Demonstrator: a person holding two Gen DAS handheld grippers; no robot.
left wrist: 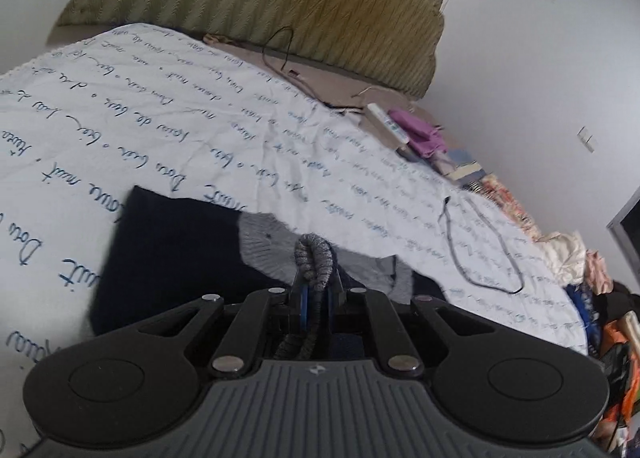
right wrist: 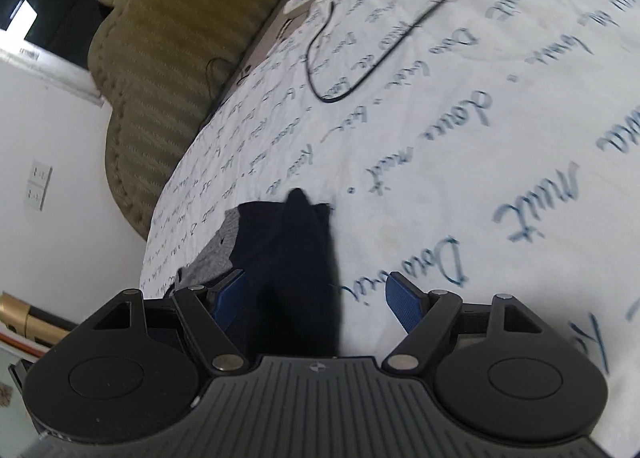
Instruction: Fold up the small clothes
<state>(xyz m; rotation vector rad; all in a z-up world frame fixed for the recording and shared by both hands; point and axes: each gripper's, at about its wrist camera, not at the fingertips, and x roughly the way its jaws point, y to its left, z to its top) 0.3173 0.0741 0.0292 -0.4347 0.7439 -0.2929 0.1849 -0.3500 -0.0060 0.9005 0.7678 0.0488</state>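
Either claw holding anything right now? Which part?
Left claw is shut on the garment's grey knit edge, bunched between its pads. Right claw is open over the dark garment, gripping nothing.

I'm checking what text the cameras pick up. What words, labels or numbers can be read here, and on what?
"nuit": blue handwriting printed on the white bed sheet, right wrist view.
"Douce nuit": repeated across the sheet, a likely reading only.
Smaller, farther script rows: too small or blurred.
White remote: markings unreadable.
Small logo on the left hand-held gripper body: no letters legible.
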